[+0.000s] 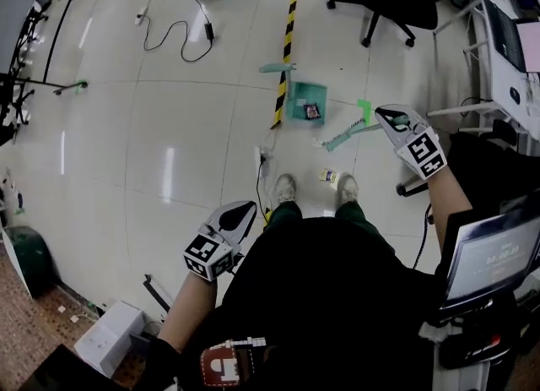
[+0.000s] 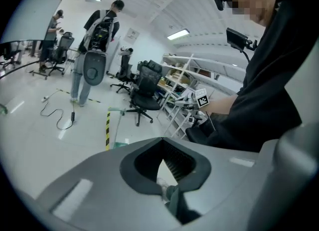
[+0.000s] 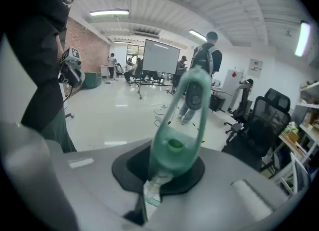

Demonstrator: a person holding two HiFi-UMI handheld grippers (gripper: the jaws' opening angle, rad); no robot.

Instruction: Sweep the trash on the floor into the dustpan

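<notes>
Black clothing and two pale shoes [image 1: 286,187] fill the near floor in the head view. Between the shoes lies a small yellowish scrap of trash [image 1: 327,176], not yet swept.

The right tool [image 1: 384,113] is clamped on the handle of the green long-handled broom [image 1: 346,136], whose lower end reaches the floor between that scrap and the teal plastic dustpan [image 1: 297,94]. The dustpan sits beside the yellow-and-black striped tape [image 1: 287,43], well ahead of the shoes, and already holds one small dark wrapper [image 1: 311,111].

The left tool [image 1: 245,209] hangs by the left knee with its tips together, holding nothing.

The sweep looks partly done. The next move calls for setting the broom behind the scrap, on the shoe side, and pushing it forward into the pan's open mouth.
</notes>
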